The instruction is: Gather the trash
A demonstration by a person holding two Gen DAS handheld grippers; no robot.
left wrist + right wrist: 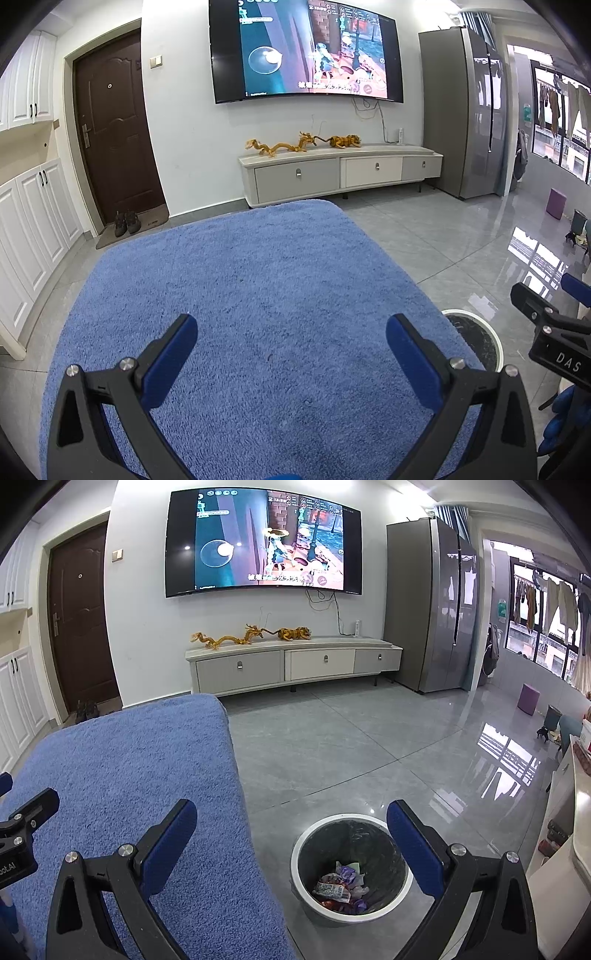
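A round bin [351, 864] with a white rim and black liner stands on the floor to the right of a blue towel-covered table [122, 794]. Several crumpled wrappers [341, 886] lie at its bottom. My right gripper [291, 834] is open and empty, held above the bin and the table's right edge. My left gripper [291, 350] is open and empty over the blue towel [236, 295], which shows no trash. In the left wrist view the bin's rim [480, 332] peeks out past the table's right edge, with the right gripper [546, 332] above it.
Grey tiled floor [351, 746] stretches ahead to a white TV cabinet [295, 661] with a wall TV [262, 542] above. A grey fridge [432, 602] stands at the right and a brown door [114, 133] at the left. A counter edge [569, 812] lies at far right.
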